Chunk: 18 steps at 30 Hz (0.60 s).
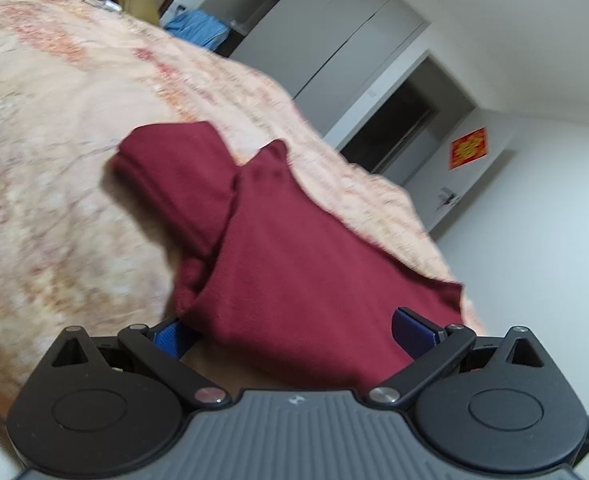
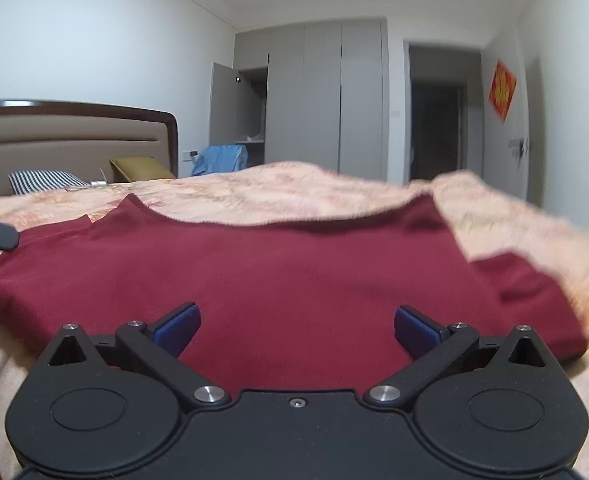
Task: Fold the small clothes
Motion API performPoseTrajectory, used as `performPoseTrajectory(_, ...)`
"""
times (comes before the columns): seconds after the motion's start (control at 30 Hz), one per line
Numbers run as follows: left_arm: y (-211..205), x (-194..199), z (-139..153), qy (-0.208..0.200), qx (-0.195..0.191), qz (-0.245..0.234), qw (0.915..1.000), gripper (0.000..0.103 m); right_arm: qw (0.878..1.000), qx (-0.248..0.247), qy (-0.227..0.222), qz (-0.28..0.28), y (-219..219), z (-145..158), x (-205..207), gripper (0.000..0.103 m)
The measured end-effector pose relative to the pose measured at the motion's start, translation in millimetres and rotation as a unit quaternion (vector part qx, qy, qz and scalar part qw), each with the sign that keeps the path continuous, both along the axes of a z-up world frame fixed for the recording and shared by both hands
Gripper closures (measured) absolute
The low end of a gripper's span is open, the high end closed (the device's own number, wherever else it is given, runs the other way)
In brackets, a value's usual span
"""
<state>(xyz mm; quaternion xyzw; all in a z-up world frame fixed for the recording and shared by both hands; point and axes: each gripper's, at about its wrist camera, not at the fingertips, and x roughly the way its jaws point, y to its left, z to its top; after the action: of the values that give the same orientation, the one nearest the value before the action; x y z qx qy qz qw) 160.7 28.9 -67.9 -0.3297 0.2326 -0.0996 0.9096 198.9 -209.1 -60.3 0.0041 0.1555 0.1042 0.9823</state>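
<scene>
The maroon shirt (image 2: 294,272) lies on the bed (image 2: 334,188) just ahead of both spread, empty tools: left tool (image 1: 294,330), right tool (image 2: 296,328). Closing too shallow may catch one layer, dragging the fold askew.

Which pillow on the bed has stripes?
The striped pillow at the left of the headboard has dark and white stripes. The pillow beside it is plain mustard yellow.
</scene>
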Motion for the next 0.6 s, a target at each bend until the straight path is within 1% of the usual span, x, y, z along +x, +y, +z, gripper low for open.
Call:
performPoseTrajectory(0.1,0,11,-7,-0.009,-0.014,0.007,0.9998,0.000,1.000,0.018,-0.005,0.006,-5,-3,-2,0.000)
performPoseTrajectory(0.23,-1,31,-12,-0.012,-0.022,0.048,0.9985,0.000,1.000,0.021,-0.009,0.007,-7,-5,-3,0.000)
performPoseTrajectory(0.37,-8,43,-10,-0.010,-0.013,0.077,0.9969,0.000,1.000,0.022,-0.010,0.007,-7,-5,-4,0.000)
performPoseTrajectory(0.5,-13,45,-10,-0.013,0.007,0.075,0.9971,0.000,1.000,0.021,-0.011,0.005,-5,-5,-4,0.000)
performPoseTrajectory(0.6,-10,42,-10,-0.015,0.011,0.070,0.9973,0.000,1.000,0.021,-0.011,0.005,-5,-5,-4,0.000)
